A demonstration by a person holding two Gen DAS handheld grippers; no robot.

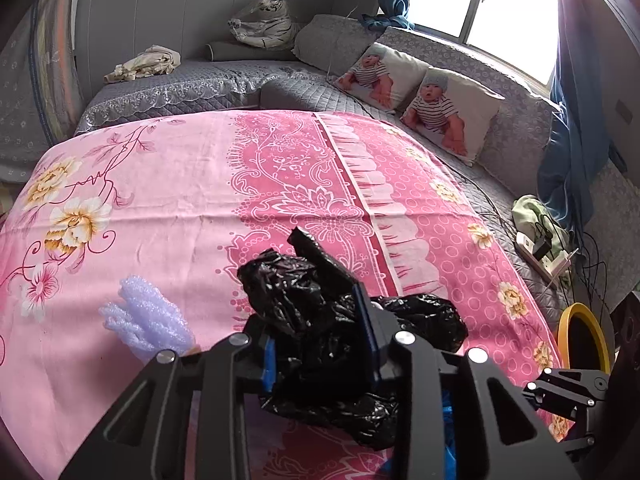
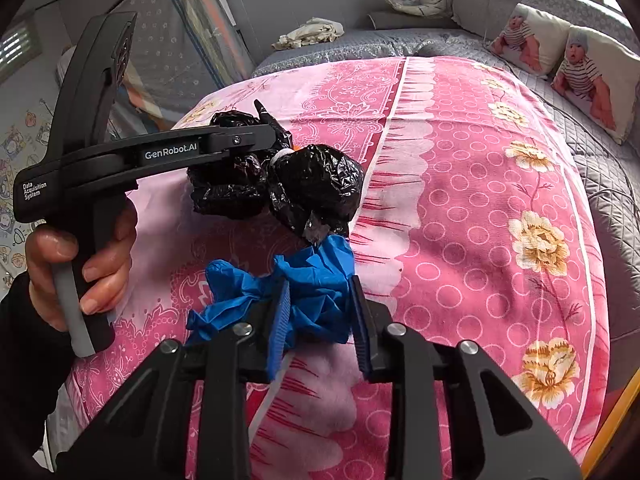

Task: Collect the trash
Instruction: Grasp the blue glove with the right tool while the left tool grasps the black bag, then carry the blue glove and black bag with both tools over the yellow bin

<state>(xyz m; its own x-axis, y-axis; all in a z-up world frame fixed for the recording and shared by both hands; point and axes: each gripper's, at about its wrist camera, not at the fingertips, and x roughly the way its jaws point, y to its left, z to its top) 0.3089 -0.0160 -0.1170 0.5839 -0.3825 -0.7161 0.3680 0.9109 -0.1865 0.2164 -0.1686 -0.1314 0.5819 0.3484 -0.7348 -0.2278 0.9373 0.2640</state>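
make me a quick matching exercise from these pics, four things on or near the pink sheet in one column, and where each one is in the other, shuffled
Things:
1. black plastic bag
2. blue crumpled glove
3. pale foam wrap
4. toy tiger

Places:
A. on the grey bedding by the far wall
B. between the jaws of the left gripper
C. loose on the pink sheet, beside the left gripper
D. between the jaws of the right gripper

Pairs: 1-B, 2-D, 3-C, 4-A
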